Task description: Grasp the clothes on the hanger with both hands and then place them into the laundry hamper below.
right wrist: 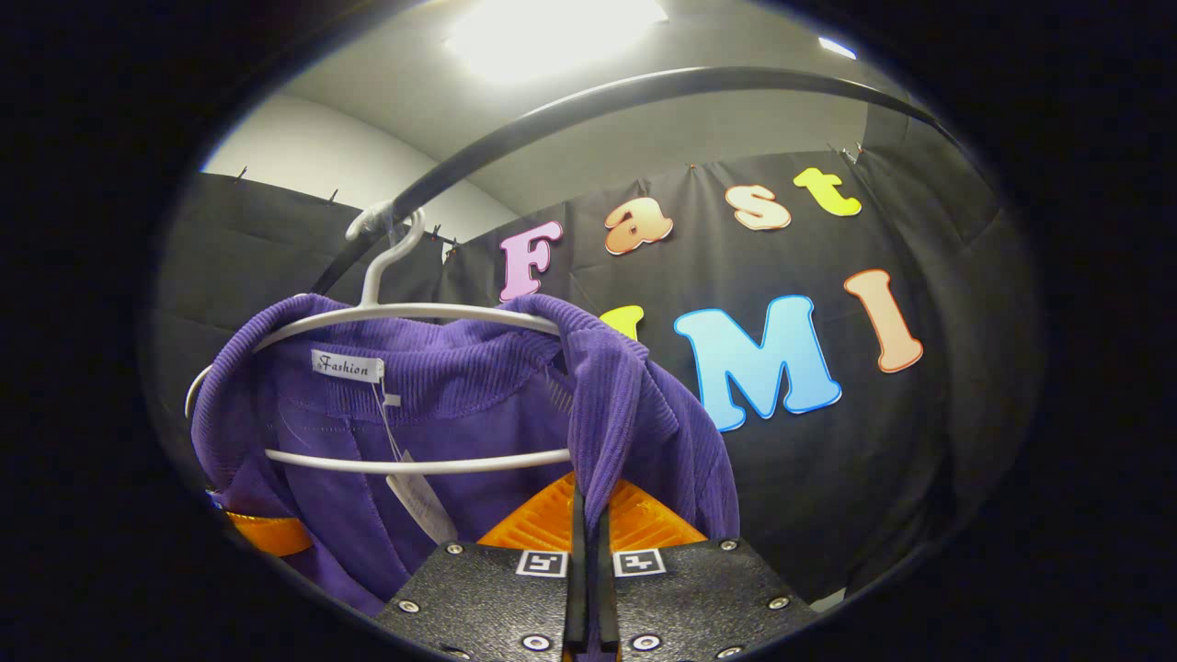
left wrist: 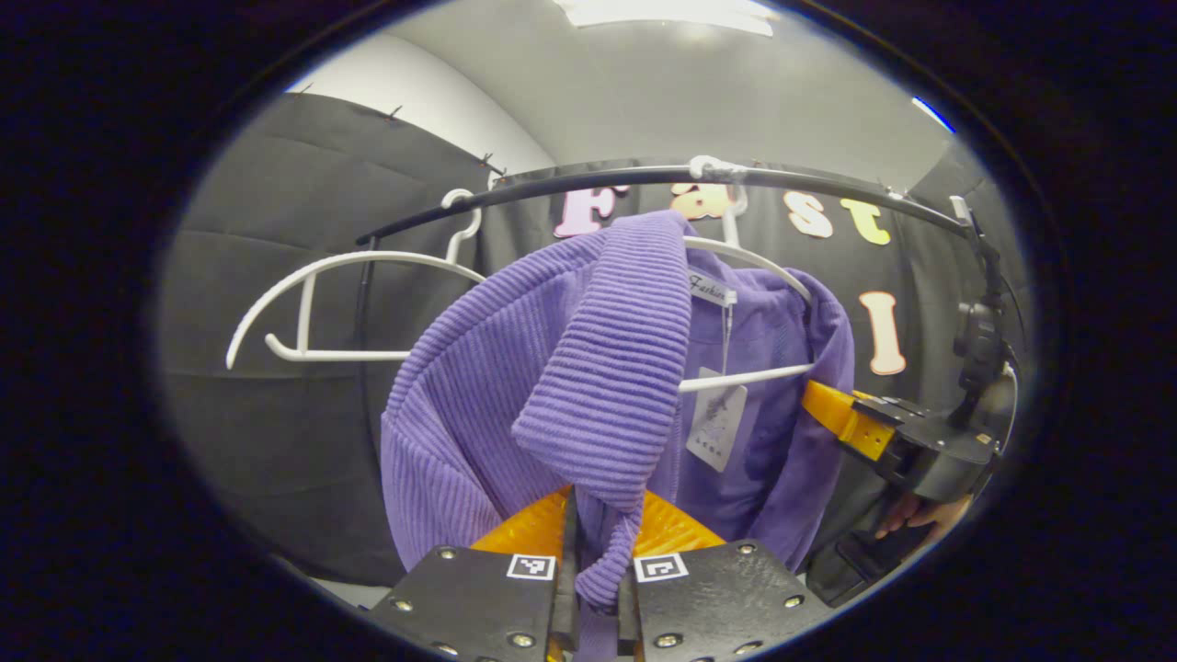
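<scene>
A purple ribbed shirt [left wrist: 515, 386] hangs on a white hanger [left wrist: 763, 267] from the black rail [left wrist: 644, 176]. My left gripper [left wrist: 598, 519] is shut on the shirt's folded front edge, low in the left gripper view. In that view the right gripper [left wrist: 832, 409] shows at the right, at the shirt's other side, with a hand below it. In the right gripper view the shirt [right wrist: 441, 395] hangs on the same hanger [right wrist: 405, 313]. My right gripper [right wrist: 588, 515] is shut on the shirt's near edge. A paper tag [left wrist: 717, 423] dangles inside the collar.
An empty white hanger [left wrist: 340, 308] hangs on the rail to the left in the left gripper view. The black rail [right wrist: 598, 101] arcs overhead in the right gripper view. Black cloth walls stand behind.
</scene>
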Demonstrator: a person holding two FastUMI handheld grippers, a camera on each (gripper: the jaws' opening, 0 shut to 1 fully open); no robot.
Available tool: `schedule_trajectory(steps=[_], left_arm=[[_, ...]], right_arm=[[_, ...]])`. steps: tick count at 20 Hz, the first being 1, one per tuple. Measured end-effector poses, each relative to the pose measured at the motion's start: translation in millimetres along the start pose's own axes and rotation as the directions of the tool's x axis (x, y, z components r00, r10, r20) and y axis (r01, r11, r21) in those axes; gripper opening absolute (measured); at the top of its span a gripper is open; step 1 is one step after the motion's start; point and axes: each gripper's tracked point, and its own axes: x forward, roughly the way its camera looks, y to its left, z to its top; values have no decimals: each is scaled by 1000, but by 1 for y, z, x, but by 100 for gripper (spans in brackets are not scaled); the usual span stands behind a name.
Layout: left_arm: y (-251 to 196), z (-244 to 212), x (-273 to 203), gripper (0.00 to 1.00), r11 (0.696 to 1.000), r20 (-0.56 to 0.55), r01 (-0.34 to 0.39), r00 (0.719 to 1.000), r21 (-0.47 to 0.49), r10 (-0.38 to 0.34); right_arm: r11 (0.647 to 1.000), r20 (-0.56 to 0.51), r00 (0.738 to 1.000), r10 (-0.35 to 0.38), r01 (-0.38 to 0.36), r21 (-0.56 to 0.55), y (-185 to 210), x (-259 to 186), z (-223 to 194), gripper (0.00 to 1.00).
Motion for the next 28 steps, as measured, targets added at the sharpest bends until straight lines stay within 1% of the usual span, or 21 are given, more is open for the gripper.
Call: schedule_trajectory(steps=[1,2,3,4,6,7,8,10,13,14,15,16,18,21,22,23,25,28], left_arm=[[1,5,-3,13,1000,11,5,1000,9,-5],[-1,11,-7,8,1000,19,17,1000,15,-17],[-1,16,-13,13,999,31,24,999,23,-24],[-2,24,-17,8,999,43,31,999,30,-32],[-2,40,-26,8,998,70,43,996,44,-46],[-2,48,-31,4,997,84,49,995,52,-53],[-1,56,-35,8,997,97,54,994,53,-59],[1,69,-41,12,997,115,62,991,41,-67],[13,89,-48,12,998,142,49,988,34,-54],[19,96,-51,4,999,153,41,987,32,-46],[26,104,-53,4,999,166,30,985,32,-35],[34,112,-56,12,999,180,18,983,32,-24],[51,124,-56,13,1000,198,-1,980,31,-5],[70,136,-53,12,1000,199,-7,980,16,4],[76,141,-51,8,1000,206,-9,978,19,5],[81,145,-49,12,1000,214,-14,977,25,8],[88,151,-44,12,999,219,-22,976,46,11],[96,154,-33,12,998,212,-13,977,64,-1]], right_arm=[[1000,23,1000,-8,8,-4,0,0,8,4],[1000,45,999,-12,12,-2,0,0,15,4],[1000,66,998,-17,18,-1,-2,-1,24,4],[1000,82,996,-24,24,-2,-3,-2,32,4],[999,108,994,-35,36,-2,-6,-2,43,4],[999,119,992,-41,42,-1,-7,-3,50,4],[999,131,990,-47,47,0,-9,-4,56,4],[998,151,987,-60,62,-7,-13,-4,66,4],[996,169,983,-76,81,-26,-21,-1,76,4],[996,173,982,-78,85,-33,-23,1,79,4],[995,178,981,-82,91,-39,-25,2,80,4],[994,181,980,-87,96,-44,-28,3,82,4],[993,186,978,-99,109,-43,-34,6,85,4],[992,192,976,-106,116,-44,-43,13,88,4],[991,193,975,-109,121,-53,-47,14,89,4],[990,193,975,-113,126,-57,-52,16,90,4],[989,191,973,-130,142,-49,-58,20,91,4],[989,175,975,-141,148,-29,-65,24,85,4]])
